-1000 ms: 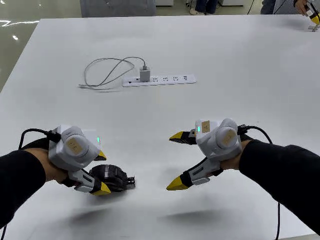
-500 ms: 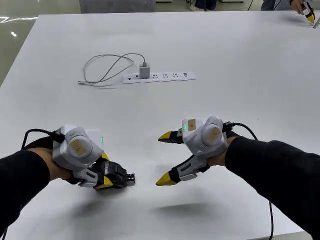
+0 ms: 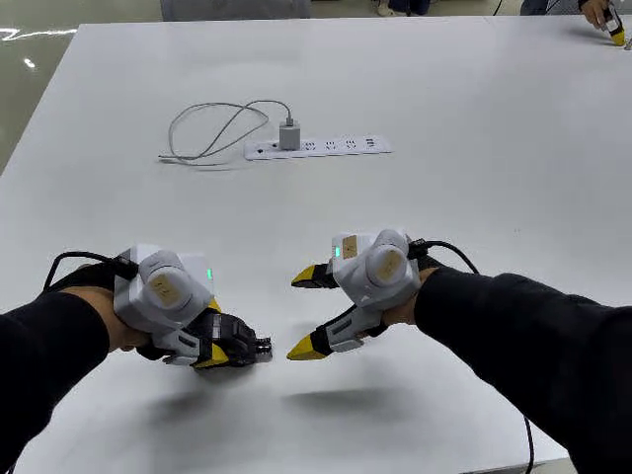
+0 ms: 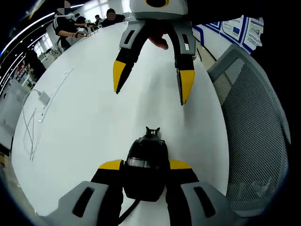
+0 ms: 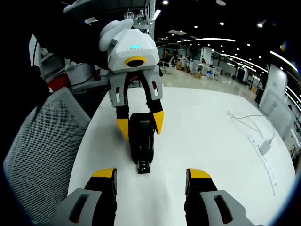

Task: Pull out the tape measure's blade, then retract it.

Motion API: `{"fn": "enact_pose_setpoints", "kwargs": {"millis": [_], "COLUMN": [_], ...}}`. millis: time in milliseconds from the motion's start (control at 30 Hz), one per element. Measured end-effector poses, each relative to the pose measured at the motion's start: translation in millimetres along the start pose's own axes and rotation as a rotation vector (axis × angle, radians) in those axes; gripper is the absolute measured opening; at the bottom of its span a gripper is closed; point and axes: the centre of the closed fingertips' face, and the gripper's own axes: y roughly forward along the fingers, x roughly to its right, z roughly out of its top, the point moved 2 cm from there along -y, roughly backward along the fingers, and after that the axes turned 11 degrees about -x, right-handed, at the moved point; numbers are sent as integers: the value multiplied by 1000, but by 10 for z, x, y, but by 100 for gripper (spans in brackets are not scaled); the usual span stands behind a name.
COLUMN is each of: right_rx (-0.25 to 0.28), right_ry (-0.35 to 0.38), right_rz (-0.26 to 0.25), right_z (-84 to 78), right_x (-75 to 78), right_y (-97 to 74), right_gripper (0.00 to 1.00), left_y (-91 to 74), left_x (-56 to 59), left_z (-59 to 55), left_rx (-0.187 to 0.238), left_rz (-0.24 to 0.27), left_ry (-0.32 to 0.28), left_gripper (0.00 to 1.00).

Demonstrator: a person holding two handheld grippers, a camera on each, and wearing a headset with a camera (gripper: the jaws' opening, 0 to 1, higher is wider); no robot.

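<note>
Smooth, faintly glossy table (image 3: 444, 148); tape measure (image 3: 237, 338) seemingly matt black plastic.

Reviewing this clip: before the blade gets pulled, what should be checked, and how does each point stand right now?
1. Left tongs clamped on the tape measure: ok.
2. Blade fully in, with only the blade hook sticking out: ok.
3. Hook points toward the right tongs, nothing between them: ok.
4. Right tongs open to take the hook: ok.
5. Right tongs around the hook: not ok, they are apart from it.
6. Blade lock released: cannot tell.
7. Bare table along the likely pull path: ok.
</note>
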Motion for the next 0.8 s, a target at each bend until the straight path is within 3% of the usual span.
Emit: {"fn": "enact_pose_setpoints", "kwargs": {"millis": [433,533,800], "right_rx": [-26,-28,-68], "right_ry": [-9,-14,-15], "right_rz": [39,45,59], "right_z": [86,96,23], "right_x": [-58,-66,-110], "right_y": [218,253,372], "right_gripper": [46,43,33], "left_y": [2,16,15], "left_x": [12,19,2], "left_z": [7,5,-7], "left_rx": [2,-17,0], "left_rz": [-19,3,1], "left_ry": [9,24,13], "left_gripper": [30,30,30]}}
